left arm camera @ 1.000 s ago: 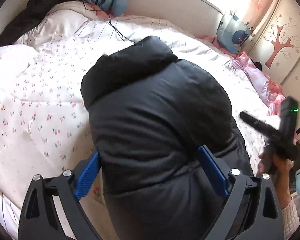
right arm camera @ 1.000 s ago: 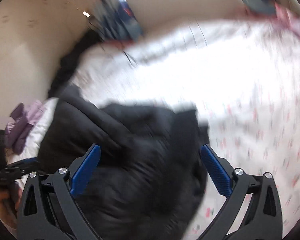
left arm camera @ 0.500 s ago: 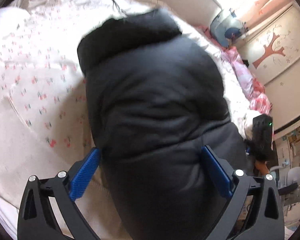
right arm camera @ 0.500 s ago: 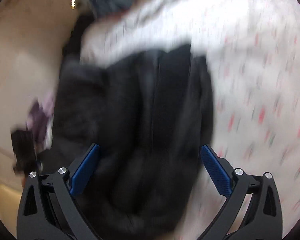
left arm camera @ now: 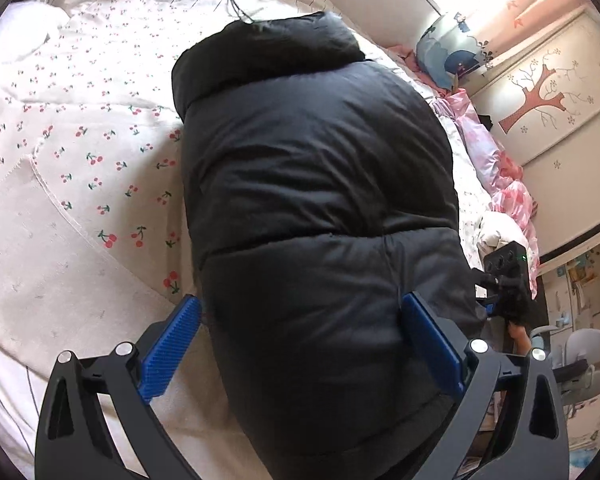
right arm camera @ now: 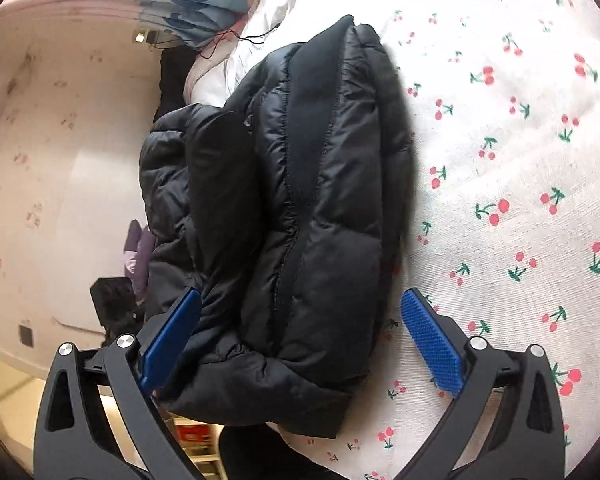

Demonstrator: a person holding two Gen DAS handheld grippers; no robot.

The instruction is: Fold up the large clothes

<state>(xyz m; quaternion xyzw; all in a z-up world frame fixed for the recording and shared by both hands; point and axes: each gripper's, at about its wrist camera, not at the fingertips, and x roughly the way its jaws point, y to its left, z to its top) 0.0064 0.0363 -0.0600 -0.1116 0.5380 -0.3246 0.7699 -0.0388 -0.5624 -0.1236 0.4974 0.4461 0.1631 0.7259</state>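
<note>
A black puffer jacket [left arm camera: 312, 184] lies folded into a thick bundle on a bed with a white cherry-print cover [left arm camera: 80, 152]. My left gripper [left arm camera: 300, 344] is open, its blue pads wide apart on either side of the bundle's near end, not pressing it. In the right wrist view the same jacket [right arm camera: 300, 200] shows its stacked layers and a sleeve from the side. My right gripper [right arm camera: 300, 344] is open, straddling the near lower corner of the bundle. The right gripper's body [left arm camera: 504, 280] also appears at the jacket's right edge, a hand beneath it.
A blue pillow [left arm camera: 448, 52] and pink bedding [left arm camera: 496, 168] lie along the bed's right side, before a wall with a tree decal [left arm camera: 540, 100]. A thin black cable [left arm camera: 236, 4] runs to the jacket's collar. Purple cloth [right arm camera: 138, 248] and another dark garment [right arm camera: 172, 76] lie left.
Both grippers came down closer to the jacket, so it fills more of each view. The right view rolled, and that gripper sank from above the bed to the jacket's right edge.
</note>
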